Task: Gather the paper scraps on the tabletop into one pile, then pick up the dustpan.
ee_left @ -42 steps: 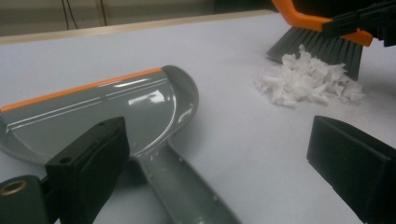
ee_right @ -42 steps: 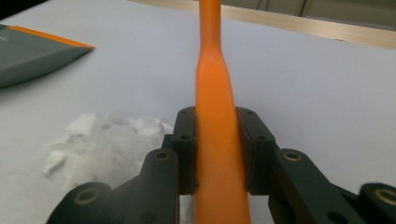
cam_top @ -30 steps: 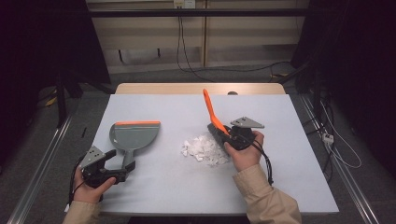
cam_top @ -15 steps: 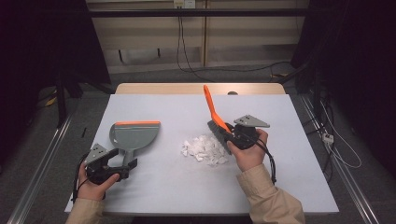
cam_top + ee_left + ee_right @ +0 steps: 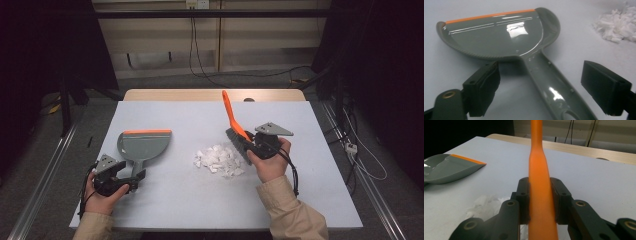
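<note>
Two grippers: brush (image 5: pixel 235 131) clamped, dustpan (image 5: pixel 142 146) straddled

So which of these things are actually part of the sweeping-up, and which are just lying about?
Part of the job:
- orange brush, clamped in the right gripper
- grey dustpan, its handle between the left gripper's closing jaws, not yet gripped
- pile of white scraps

Just lying about:
- cables on the floor behind the table
</note>
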`<state>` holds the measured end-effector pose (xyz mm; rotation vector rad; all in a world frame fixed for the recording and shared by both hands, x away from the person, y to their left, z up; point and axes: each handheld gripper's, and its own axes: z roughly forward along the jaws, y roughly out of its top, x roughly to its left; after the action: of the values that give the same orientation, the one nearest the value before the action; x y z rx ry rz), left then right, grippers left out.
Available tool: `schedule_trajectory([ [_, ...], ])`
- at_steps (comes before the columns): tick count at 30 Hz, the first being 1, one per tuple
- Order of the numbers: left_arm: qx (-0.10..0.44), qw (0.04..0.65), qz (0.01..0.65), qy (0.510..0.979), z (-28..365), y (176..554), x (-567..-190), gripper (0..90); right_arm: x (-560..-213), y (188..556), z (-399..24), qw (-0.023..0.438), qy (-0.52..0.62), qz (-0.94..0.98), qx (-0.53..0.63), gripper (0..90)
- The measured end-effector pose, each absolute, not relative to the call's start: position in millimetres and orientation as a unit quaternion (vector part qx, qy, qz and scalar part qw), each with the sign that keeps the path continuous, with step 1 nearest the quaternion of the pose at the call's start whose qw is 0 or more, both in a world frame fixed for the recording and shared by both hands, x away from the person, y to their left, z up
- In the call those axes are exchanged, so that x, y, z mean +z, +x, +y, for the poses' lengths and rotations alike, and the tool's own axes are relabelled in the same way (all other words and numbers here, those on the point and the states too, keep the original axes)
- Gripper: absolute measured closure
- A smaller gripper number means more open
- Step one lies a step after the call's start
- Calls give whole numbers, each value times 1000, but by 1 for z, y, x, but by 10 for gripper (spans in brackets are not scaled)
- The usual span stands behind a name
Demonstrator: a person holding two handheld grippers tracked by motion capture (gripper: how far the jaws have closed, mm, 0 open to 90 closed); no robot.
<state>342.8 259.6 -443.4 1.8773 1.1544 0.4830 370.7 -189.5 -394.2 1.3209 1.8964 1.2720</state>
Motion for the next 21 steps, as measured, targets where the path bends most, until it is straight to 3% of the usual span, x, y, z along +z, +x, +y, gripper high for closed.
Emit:
schedule_trajectory([
  [11, 202, 400, 499, 742, 283, 345, -443, 253, -393, 370, -192, 249, 484, 695, 469, 719],
  [12, 205, 400, 497, 742, 285, 346, -443, 325, -393, 370, -193, 249, 486, 693, 471, 719],
  [14, 207, 403, 505, 735, 286, 349, -440, 355, -392, 369, -193, 250, 485, 692, 472, 719],
  [21, 193, 368, 477, 775, 266, 365, -440, 386, -392, 370, -194, 246, 485, 694, 472, 719],
])
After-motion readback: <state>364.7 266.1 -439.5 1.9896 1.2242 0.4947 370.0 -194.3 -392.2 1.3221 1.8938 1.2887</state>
